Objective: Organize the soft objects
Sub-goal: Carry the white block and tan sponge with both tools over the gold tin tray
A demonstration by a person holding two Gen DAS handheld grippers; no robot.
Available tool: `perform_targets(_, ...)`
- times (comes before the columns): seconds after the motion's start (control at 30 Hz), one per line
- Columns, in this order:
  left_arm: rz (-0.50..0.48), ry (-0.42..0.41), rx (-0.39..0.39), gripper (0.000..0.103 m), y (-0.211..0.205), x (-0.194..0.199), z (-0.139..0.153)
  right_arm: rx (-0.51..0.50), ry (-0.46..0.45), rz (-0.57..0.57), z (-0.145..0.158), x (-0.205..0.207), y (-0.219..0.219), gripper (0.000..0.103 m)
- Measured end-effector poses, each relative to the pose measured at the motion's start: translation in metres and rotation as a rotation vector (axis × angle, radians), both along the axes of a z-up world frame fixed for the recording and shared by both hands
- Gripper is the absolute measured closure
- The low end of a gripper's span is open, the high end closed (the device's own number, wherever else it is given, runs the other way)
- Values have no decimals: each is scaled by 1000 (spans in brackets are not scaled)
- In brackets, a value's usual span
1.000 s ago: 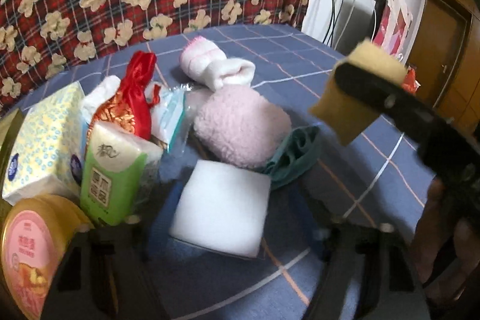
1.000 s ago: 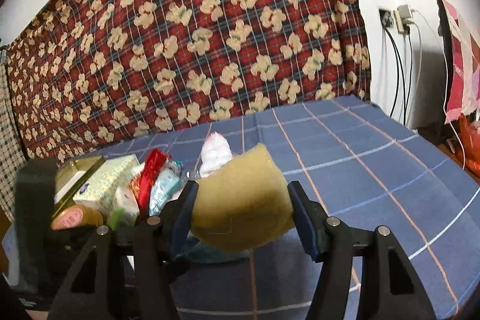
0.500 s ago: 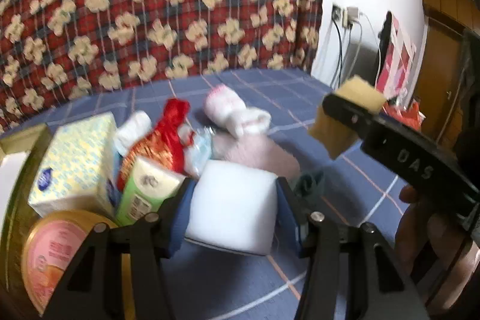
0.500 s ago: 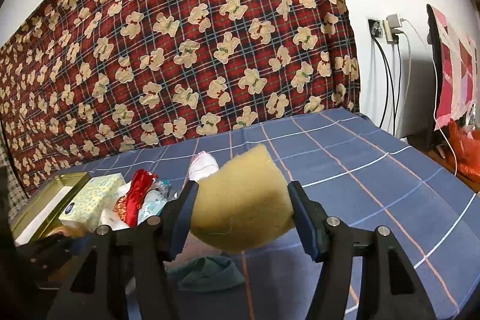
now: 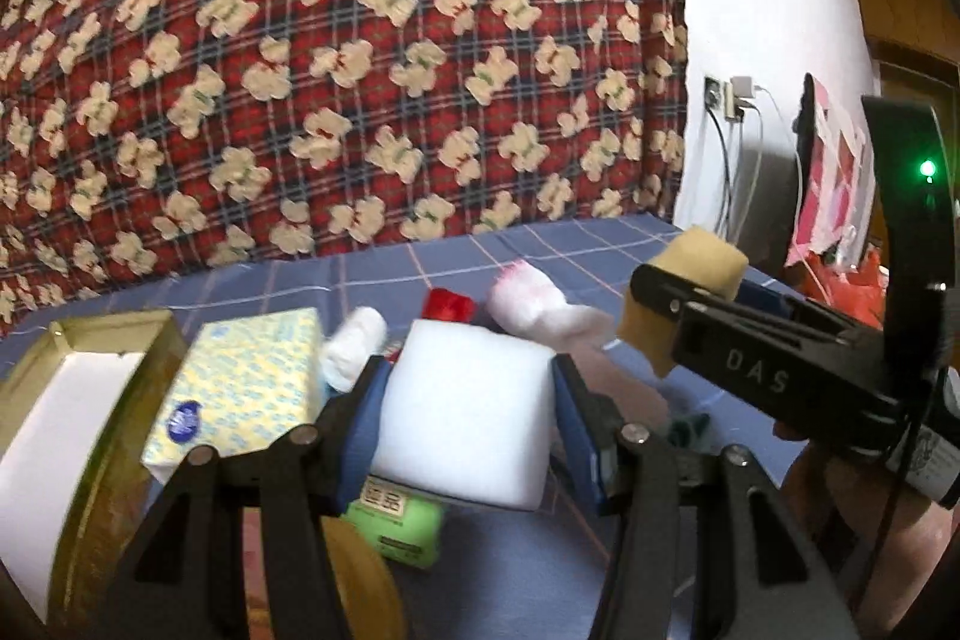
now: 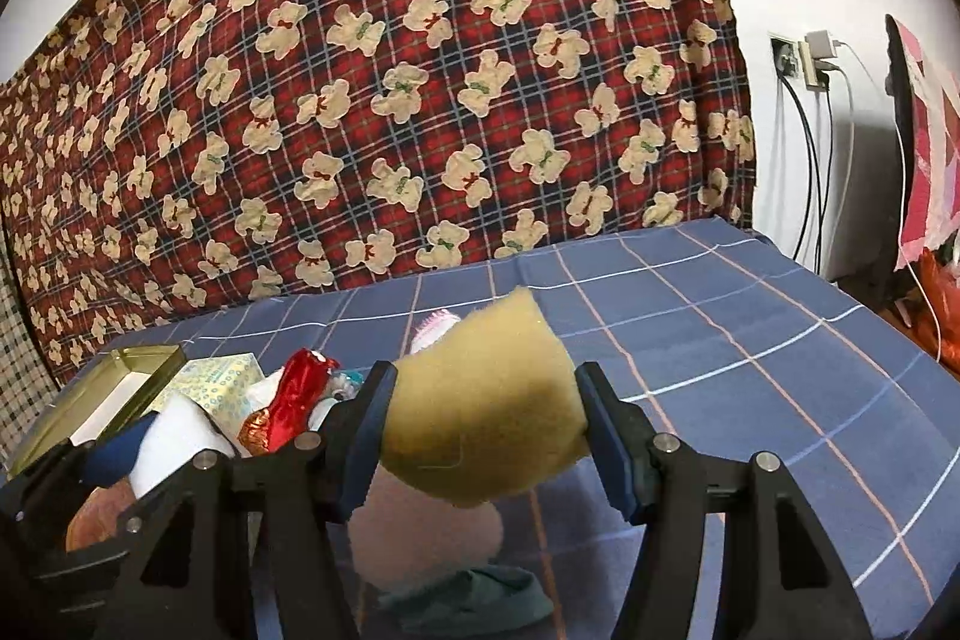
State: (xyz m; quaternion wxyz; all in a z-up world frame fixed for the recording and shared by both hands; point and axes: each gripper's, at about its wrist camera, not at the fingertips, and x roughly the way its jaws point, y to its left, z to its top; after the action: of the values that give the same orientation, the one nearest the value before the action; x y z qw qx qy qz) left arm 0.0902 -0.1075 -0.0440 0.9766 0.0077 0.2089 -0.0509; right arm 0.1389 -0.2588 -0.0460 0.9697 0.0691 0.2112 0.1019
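My left gripper [image 5: 465, 388] is shut on a white foam block [image 5: 462, 424] and holds it above the blue checked bed cover [image 5: 528, 244]. My right gripper [image 6: 487, 394] is shut on a yellow sponge [image 6: 486, 418], which bulges between the blue pads. The left wrist view shows the right gripper [image 5: 672, 304] and its yellow sponge [image 5: 702, 256] at the right. Low at the left of the right wrist view is the white foam block [image 6: 174, 436].
On the cover lie a yellow-patterned tissue box [image 5: 240, 388], a gold tin [image 5: 120, 334], a green pack [image 5: 396, 517], a red pouch [image 6: 297, 394], pink-white socks [image 5: 534, 310], a pink fluffy piece [image 6: 432, 532] and green cloth [image 6: 474, 598]. A teddy-print blanket hangs behind.
The left gripper closed on the white foam block, which lay flat on the cover, and lifted it while tilting up. The right gripper shifted sideways, still holding the yellow sponge.
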Motion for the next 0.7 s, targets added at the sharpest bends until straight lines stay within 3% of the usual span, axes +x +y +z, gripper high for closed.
perform_targets(0.4,118,-21,-34,50,39,-2,0,-36,2,35,-1,10,38,40)
perform_targets(0.7,167,-39,-82,50,70,-10,0,-57,-53,52,3,3,64,40)
